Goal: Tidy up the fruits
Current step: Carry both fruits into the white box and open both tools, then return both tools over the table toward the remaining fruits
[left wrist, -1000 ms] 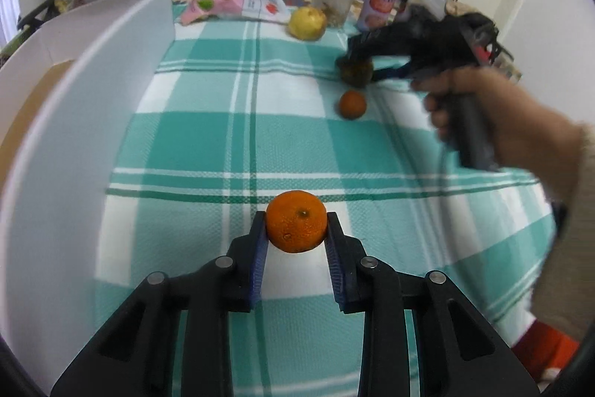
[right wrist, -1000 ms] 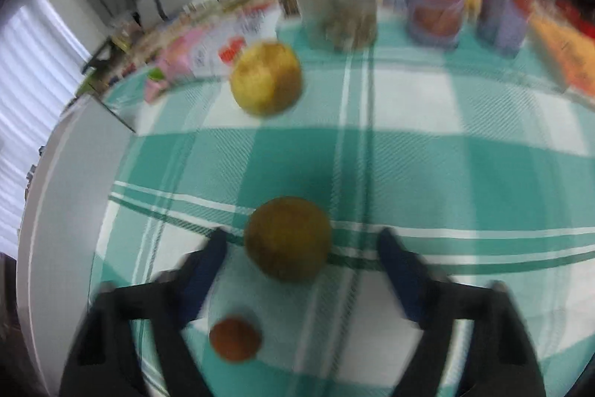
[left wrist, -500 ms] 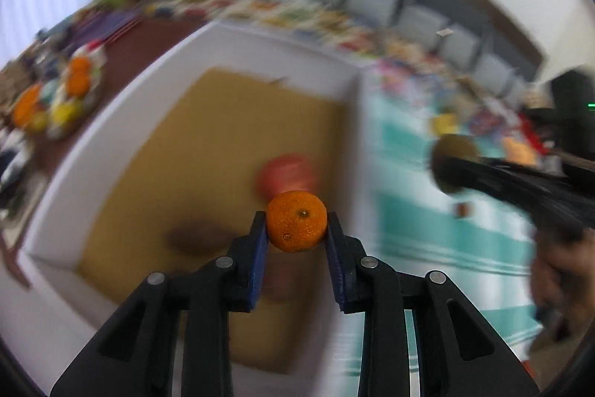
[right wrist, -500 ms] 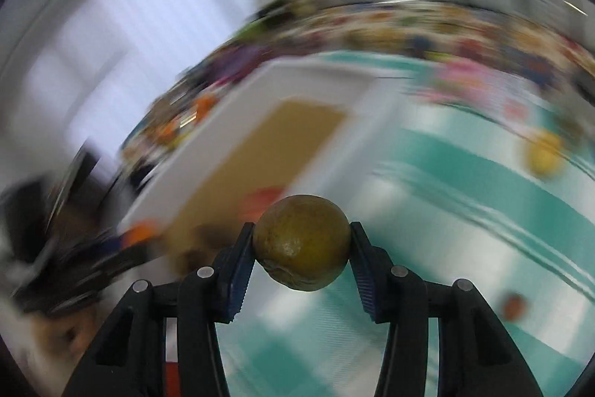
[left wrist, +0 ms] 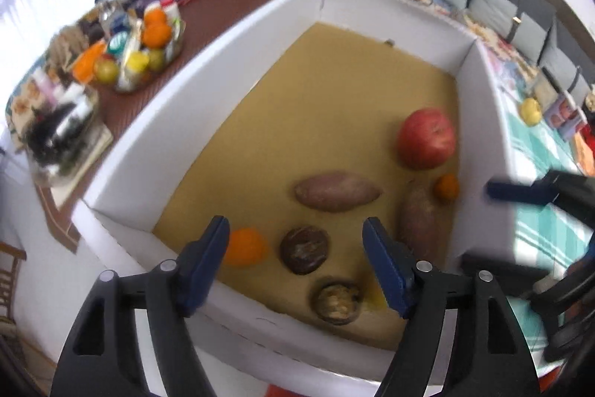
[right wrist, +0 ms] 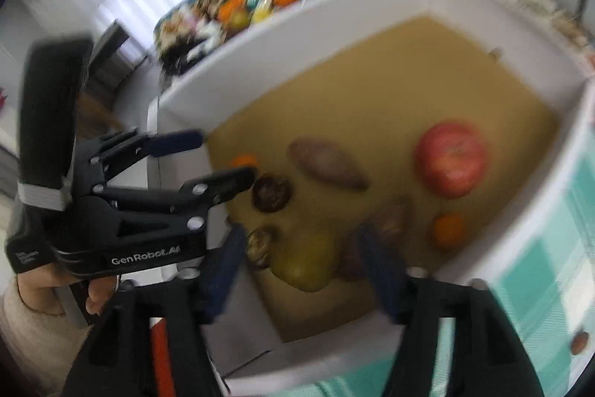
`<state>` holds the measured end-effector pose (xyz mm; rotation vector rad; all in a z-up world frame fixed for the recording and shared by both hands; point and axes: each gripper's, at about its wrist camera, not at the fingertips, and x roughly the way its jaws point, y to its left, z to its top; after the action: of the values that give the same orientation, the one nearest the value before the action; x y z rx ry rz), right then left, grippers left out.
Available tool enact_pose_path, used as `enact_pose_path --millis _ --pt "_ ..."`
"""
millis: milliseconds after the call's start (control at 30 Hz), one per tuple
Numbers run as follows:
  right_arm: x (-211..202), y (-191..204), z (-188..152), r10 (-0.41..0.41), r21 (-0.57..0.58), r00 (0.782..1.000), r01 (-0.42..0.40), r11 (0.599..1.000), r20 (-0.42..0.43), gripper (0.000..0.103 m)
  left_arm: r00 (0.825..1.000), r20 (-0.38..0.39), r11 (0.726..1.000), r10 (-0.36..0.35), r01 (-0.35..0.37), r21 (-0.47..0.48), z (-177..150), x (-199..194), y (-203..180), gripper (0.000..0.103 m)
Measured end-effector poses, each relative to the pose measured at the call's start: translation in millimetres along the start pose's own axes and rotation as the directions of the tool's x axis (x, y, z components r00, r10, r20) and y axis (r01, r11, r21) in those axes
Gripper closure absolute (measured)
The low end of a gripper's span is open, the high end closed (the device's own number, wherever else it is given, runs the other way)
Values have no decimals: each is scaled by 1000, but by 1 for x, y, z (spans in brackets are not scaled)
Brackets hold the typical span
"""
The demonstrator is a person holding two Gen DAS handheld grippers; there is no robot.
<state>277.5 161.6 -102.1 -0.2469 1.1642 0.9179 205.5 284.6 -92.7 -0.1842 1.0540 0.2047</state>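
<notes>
I am looking down into the white box (left wrist: 238, 36), a wide, low carton with smooth white walls and a flat tan cardboard floor. On that floor I count one big red apple (left wrist: 426, 138), round and glossy, at right of centre in the left wrist frame; two sweet potatoes, one (left wrist: 337, 191) lying across mid-frame and the other (left wrist: 418, 218) lengthways below the apple, both dull purplish-brown and tapered. There are two oranges: the small orange (left wrist: 446, 187) just under the apple and the larger orange (left wrist: 243, 246) at lower left, beside my left finger. Two dark brown round fruits (left wrist: 305, 249) with rough skins sit low in the frame, and the greenish-yellow fruit (right wrist: 303, 266) lies blurred between the fingers in the right wrist view.

My left gripper (left wrist: 295, 259) has just been opening and holds nothing. My right gripper (right wrist: 299, 266) has just been opening too; its pads stand clear of the green fruit.
</notes>
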Motion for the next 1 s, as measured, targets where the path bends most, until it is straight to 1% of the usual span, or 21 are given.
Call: enact_pose_path --millis 67,100,133,167,200,267,300,333,367,400,467,500,533,600,633,700,767,800,833,900,1000 --pt "-42 -14 -9 -26 42 991 21 999 130 22 999 40 1000 -23 22 22 -2 -16 -17 25" --pt "-61 -24 -14 -48 69 983 37 997 178 15 997 67 998 -39 36 43 -3 -25 -31 22" --pt "-77 -34 -26 -78 98 973 57 993 217 11 993 96 996 -68 61 71 -6 -36 -48 20" --pt "-97 -51 -44 -131 147 955 95 985 264 3 989 114 992 -97 86 96 -9 -44 -62 19" --pt "-109 -60 -58 -167 179 943 119 977 287 1 981 132 983 -143 125 138 -15 -54 -85 17" --pt "-131 -96 -104 -289 286 905 201 937 313 1 964 138 959 -225 194 209 -28 -65 -126 15" --pt "-139 -122 -140 -382 364 877 267 893 293 1 953 129 939 -274 236 250 -39 -67 -150 13" --pt "-144 -142 -166 -445 413 855 315 855 267 1 942 111 918 -317 275 286 -49 -66 -173 13" --pt "-146 -166 -202 -527 475 823 385 791 211 1 931 79 892 -357 314 325 -63 -60 -202 13" --pt "-147 -185 -232 -589 516 794 444 733 153 1 928 52 877 -370 330 348 -72 -53 -223 13" --pt "-154 -212 -279 -662 568 747 517 640 65 1 925 -7 851 -381 354 389 -94 -27 -268 13" --pt "-158 -224 -304 -692 593 721 545 592 29 1 925 -21 843 -380 355 403 -100 -16 -286 13" --pt "-162 -234 -328 -712 619 702 558 554 4 1 928 -30 837 -372 350 422 -106 -3 -302 13" --pt "-168 -245 -361 -733 654 680 566 501 -27 1 939 -31 826 -342 316 467 -114 21 -329 13" --pt "-171 -249 -376 -741 670 670 566 481 -34 1 945 -26 824 -327 298 482 -114 31 -339 13" --pt "-170 -256 -392 -742 687 669 556 467 -37 1 954 -14 826 -300 267 496 -118 46 -356 13" --pt "-170 -261 -401 -743 699 669 550 457 -40 1 959 -31 829 -281 259 495 -123 59 -370 13" --pt "-168 -263 -403 -742 704 669 548 452 -45 1 962 -59 827 -268 261 498 -126 66 -375 13" --pt "-168 -265 -405 -741 706 670 546 452 -44 1 966 -71 824 -250 251 507 -129 72 -379 9" --pt "-166 -258 -402 -742 704 669 549 451 -47 0 968 -21 817 -248 221 532 -134 70 -379 5" --pt "-166 -255 -401 -734 715 678 535 451 -44 0 962 14 832 -273 228 506 -136 72 -374 2"
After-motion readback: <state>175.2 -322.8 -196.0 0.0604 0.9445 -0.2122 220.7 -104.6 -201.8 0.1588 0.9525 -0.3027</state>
